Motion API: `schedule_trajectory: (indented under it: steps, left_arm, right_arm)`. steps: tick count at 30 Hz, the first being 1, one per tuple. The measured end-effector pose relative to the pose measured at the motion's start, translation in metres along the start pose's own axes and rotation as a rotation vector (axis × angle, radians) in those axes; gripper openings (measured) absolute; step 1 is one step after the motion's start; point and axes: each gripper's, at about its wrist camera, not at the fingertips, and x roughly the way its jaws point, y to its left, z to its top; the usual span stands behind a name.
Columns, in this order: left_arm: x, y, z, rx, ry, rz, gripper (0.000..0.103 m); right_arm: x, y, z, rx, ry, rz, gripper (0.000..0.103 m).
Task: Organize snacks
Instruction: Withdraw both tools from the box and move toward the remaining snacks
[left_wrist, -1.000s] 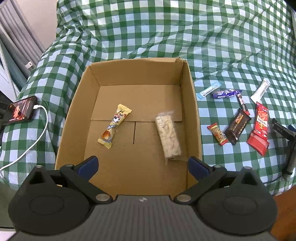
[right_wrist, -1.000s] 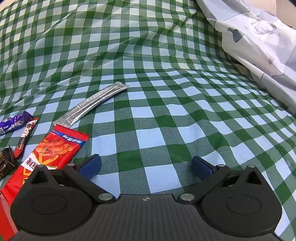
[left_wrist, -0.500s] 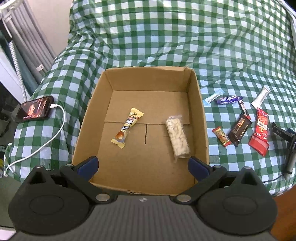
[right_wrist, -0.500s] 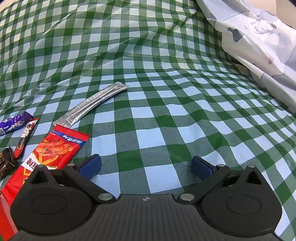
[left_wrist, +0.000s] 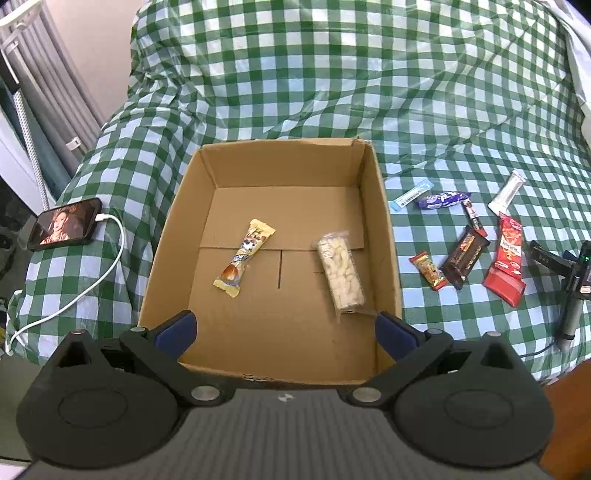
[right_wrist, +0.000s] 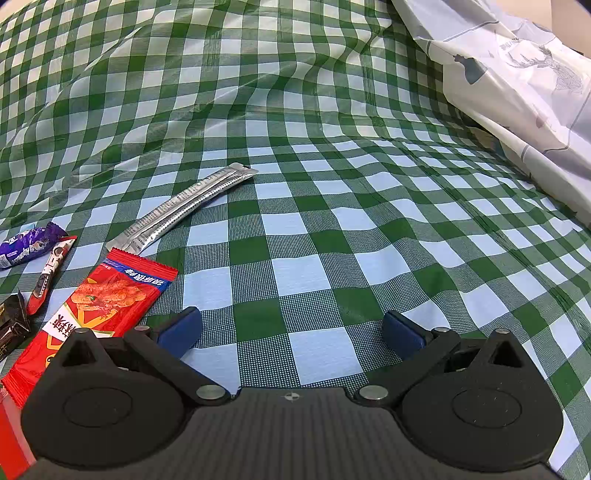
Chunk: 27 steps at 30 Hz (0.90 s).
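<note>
- Risk: the right claw (right_wrist: 291, 334), fingers apart and empty, rests low on the green checked cloth (right_wrist: 332, 184); closing there could pinch cloth with the glossy red snack packet (right_wrist: 99, 306) at its 9 o'clock
- Left claw (left_wrist: 284, 328), apart and empty, hovers over the open brown cardboard box (left_wrist: 386, 236); the yellow wrapped bar (left_wrist: 243, 258) and clear peanut pack (left_wrist: 341, 273) lie inside; other snacks lie at the box's 3 o'clock
</note>
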Motion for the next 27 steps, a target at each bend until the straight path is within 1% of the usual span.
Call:
schedule_trajectory:
  steps: [6, 13, 20, 23, 27]
  left_arm:
    - [0.000, -0.010, -0.001, 0.020, -0.002, -0.012, 0.103]
    - [0.000, -0.029, -0.002, 0.079, -0.010, -0.020, 0.103]
    - [0.010, -0.050, 0.000, 0.107, 0.011, -0.032, 0.103]
    - [0.014, -0.067, 0.003, 0.134, 0.013, -0.051, 0.103]
    - [0.019, -0.099, 0.010, 0.198, -0.001, -0.079, 0.103]
  right_arm:
    - [0.000, 0.000, 0.000, 0.000, 0.000, 0.000, 0.103]
    - [0.000, 0.000, 0.000, 0.000, 0.000, 0.000, 0.103]
    - [0.000, 0.000, 0.000, 0.000, 0.000, 0.000, 0.103]
    - [0.000, 0.000, 0.000, 0.000, 0.000, 0.000, 0.103]
    - [0.000, 0.000, 0.000, 0.000, 0.000, 0.001, 0.103]
